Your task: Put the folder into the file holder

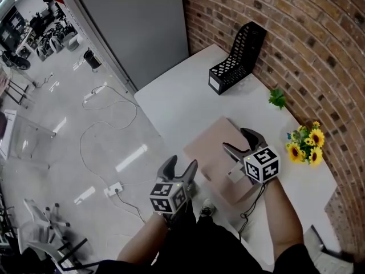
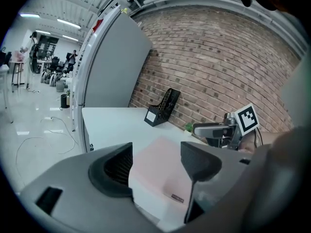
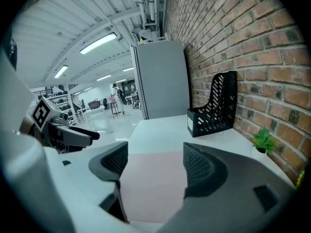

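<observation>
Pink folder (image 1: 211,147) lay ungripped; your left gripper (image 1: 182,165) and right gripper (image 1: 235,140) gaped open, an edge pinch seemingly your next need.

The folder (image 1: 208,150) is pale pink on a white table (image 1: 171,96). The far file holder (image 1: 236,59) is black, punched with a grid of holes, and has a white label. On the right, the brick wall (image 1: 296,33) is red-brown, the flowers (image 1: 305,144) yellow and the plant (image 1: 278,99) green.

Pink folder (image 1: 219,158) lies flat; black mesh file holder (image 1: 236,59) upright
</observation>
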The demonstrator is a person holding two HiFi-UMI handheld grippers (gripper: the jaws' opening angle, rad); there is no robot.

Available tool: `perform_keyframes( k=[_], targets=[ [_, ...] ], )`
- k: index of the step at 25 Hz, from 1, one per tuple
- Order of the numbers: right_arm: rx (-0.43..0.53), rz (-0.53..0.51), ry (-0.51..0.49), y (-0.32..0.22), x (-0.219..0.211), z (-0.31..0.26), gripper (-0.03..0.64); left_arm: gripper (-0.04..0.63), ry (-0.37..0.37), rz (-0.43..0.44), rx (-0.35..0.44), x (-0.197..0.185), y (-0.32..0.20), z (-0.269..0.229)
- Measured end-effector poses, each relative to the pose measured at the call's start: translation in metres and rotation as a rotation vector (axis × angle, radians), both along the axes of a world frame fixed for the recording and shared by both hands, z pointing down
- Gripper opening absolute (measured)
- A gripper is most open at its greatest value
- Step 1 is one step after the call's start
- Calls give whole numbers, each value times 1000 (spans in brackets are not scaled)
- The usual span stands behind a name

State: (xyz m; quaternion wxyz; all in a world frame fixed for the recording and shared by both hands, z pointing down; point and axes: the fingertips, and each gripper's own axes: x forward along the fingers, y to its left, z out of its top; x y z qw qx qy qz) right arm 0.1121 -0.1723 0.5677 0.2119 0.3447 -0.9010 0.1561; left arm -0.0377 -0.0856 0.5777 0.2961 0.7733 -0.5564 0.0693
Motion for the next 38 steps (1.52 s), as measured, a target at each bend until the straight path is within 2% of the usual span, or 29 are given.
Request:
perform_keyframes(
  k=[9,19,25,28,34,38],
  targets=[
    [-161,-5,79,-36,-7,57,406,307,28,38,-122,-6,-28,51],
    [-322,-20,180,-71,-12,119,460,311,55,69,-204,-21,-47,84],
    [-411,-91,291,-70,-17,146,454,311,68,87,-240,-20,-51,98],
    [-459,-97,311,-68,-18,150,456,311,75,91,-257,-16,-49,104],
    [-453,-104,319,-68,-19,150,444,311,92,102,-299,-5,-40,119],
    [-434,-108,317,-67,-20,149,434,313,130,93,-330,2,-37,125]
  ],
)
